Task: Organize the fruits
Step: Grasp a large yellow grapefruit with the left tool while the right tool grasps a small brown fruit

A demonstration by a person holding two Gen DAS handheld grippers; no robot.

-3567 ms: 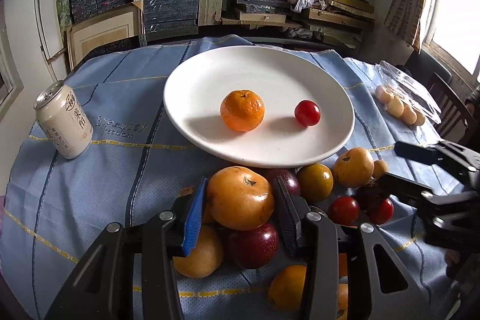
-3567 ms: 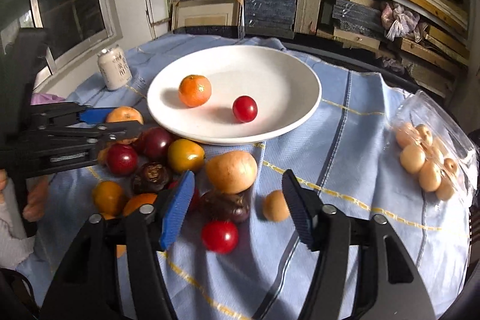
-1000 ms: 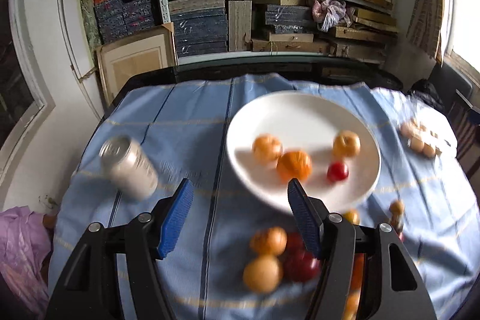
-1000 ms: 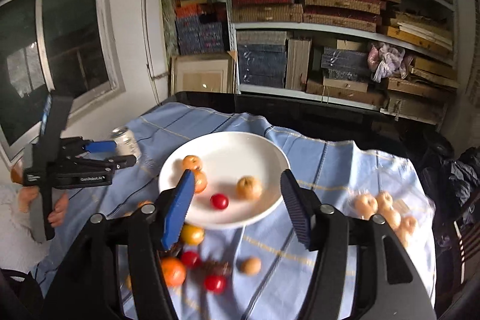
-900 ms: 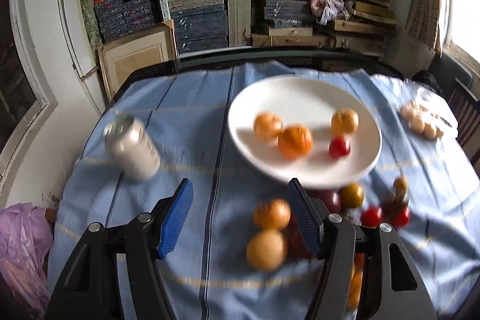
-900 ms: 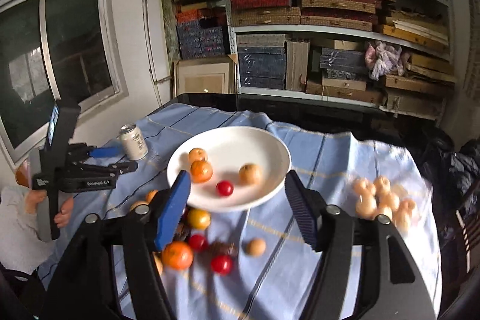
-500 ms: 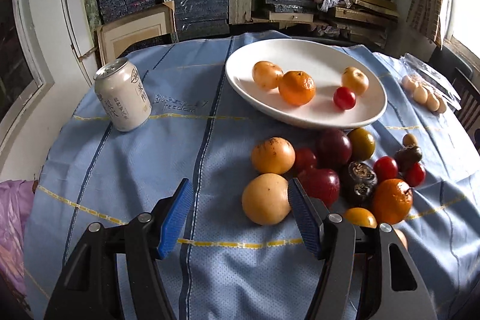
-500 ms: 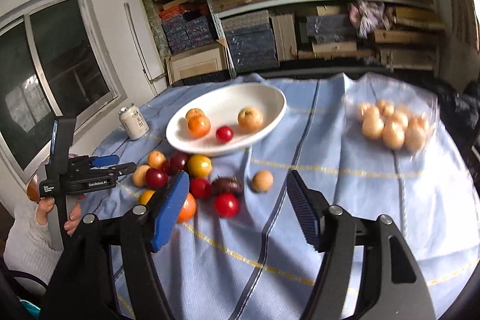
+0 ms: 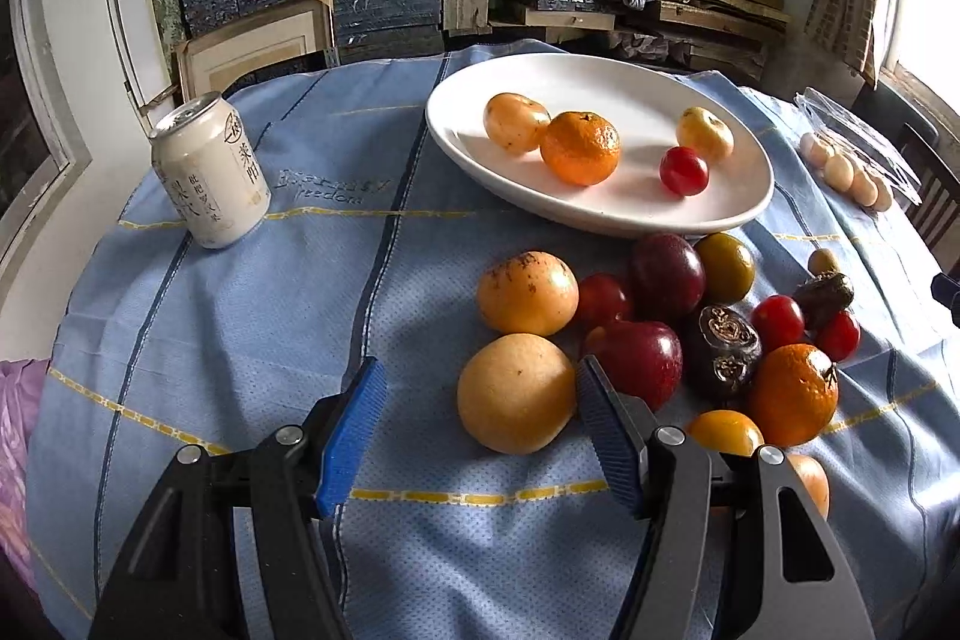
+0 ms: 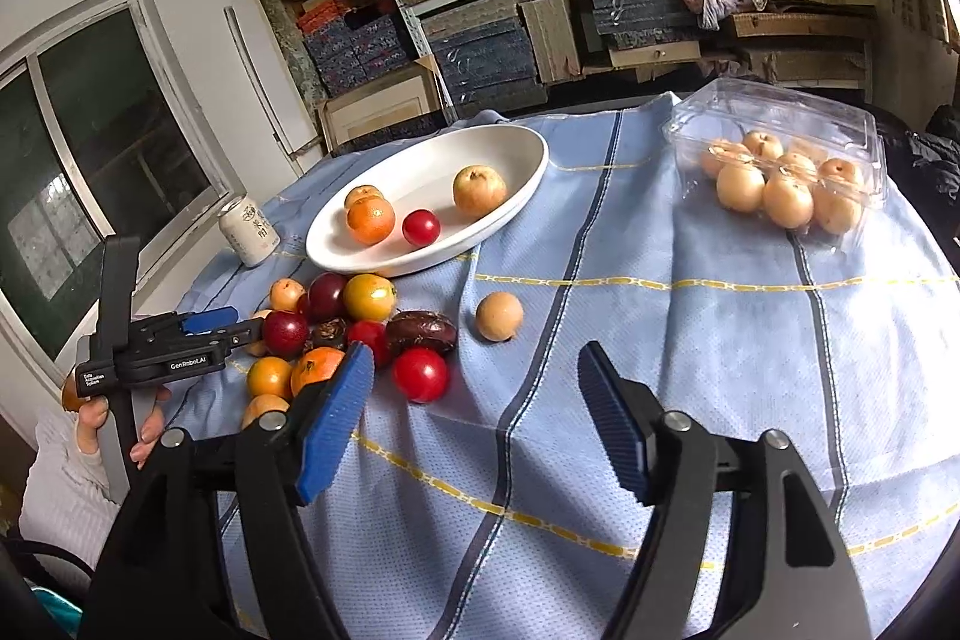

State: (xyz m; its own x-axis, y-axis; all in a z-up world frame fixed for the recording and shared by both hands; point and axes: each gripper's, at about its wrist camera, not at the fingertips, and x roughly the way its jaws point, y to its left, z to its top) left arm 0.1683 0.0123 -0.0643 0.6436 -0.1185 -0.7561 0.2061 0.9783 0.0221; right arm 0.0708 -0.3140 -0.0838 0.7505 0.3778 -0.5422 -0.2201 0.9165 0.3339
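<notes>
Left gripper (image 9: 477,430) is spread, empty, its right pad beside a pear (image 9: 516,393). Right gripper (image 10: 474,415) is opening over bare cloth. Four fruits lie on the plate (image 9: 738,202); the rest are heaped on the desk (image 9: 240,340).

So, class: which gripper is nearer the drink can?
Left. The left gripper hovers nearer the can; the right gripper, fingers opening, is across the fruit pile.

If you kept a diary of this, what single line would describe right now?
plate: four fruits | cloth: fruit pile unsorted | left hand-held gripper: open, pale round fruit ahead | right hand-held gripper: opening, empty
</notes>
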